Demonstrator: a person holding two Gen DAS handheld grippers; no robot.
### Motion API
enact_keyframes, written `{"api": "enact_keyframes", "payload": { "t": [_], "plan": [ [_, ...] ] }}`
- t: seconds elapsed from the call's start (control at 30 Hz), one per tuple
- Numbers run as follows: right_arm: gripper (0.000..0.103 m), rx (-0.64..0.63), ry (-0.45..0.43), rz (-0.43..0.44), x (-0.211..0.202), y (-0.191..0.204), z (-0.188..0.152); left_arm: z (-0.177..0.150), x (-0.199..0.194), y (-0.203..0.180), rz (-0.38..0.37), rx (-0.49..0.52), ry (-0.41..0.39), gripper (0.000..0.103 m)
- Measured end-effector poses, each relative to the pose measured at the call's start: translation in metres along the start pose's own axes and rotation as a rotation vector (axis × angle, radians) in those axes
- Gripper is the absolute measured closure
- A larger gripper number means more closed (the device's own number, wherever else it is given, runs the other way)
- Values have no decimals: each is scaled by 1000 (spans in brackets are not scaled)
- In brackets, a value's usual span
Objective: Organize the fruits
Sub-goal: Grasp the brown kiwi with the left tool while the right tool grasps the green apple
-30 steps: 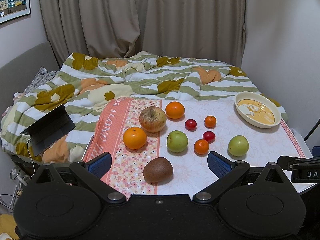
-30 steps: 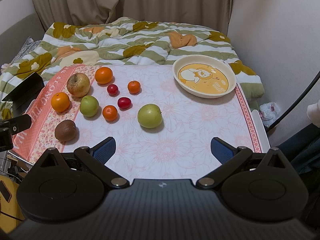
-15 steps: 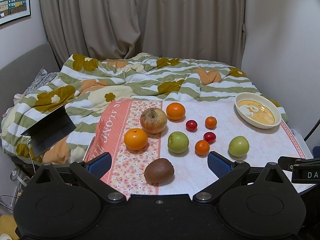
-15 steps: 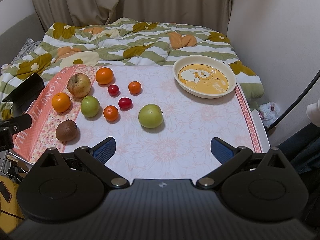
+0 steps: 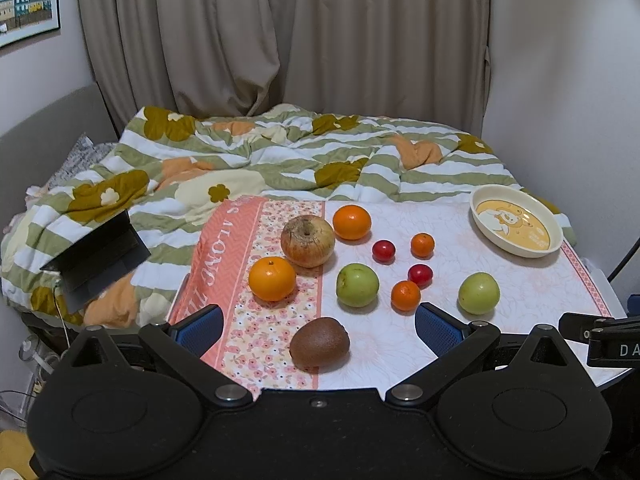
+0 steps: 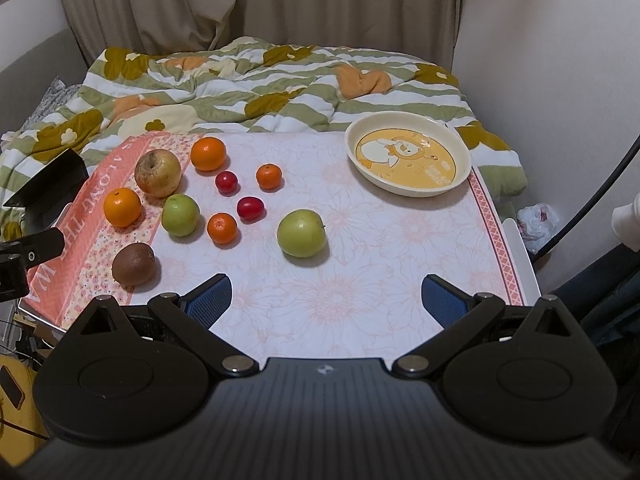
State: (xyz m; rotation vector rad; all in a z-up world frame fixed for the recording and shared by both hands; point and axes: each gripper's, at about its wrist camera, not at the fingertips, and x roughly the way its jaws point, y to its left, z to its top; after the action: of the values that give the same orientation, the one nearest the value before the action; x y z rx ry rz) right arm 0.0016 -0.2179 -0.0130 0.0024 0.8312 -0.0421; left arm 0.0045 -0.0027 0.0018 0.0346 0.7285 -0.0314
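Fruits lie loose on a floral table: green and blotchy apples, oranges, kiwi; left gripper and right gripper spread wide, empty

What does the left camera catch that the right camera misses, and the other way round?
Only the left view shows most of the framed picture of coloured houses on the wall. Only the right view shows the crumpled white bag on the floor beside the table. Both share the ten loose fruits, among them the brown kiwi, the empty cream cartoon-print dish and the striped flowered quilt.
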Motion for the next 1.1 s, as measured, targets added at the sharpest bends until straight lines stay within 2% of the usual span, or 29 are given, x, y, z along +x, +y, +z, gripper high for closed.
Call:
{"api": "enact_keyframes", "payload": {
  "t": [0.27,0.47,0.6,0.77,1.1],
  "plan": [
    [0,16,17,19,4,1,4,3,19,9,-14,16,51,0],
    [0,-76,-29,-32,22,8,5,-9,48,11,-21,36,74,0],
    [0,-111,-22,-4,45,3,5,-16,69,8,-12,15,96,0],
    [0,-167,-12,49,78,-8,4,-25,92,1,53,-18,104,0],
    [0,-267,26,174,141,-21,3,-37,132,-13,183,-152,135,3]
  ]
}}
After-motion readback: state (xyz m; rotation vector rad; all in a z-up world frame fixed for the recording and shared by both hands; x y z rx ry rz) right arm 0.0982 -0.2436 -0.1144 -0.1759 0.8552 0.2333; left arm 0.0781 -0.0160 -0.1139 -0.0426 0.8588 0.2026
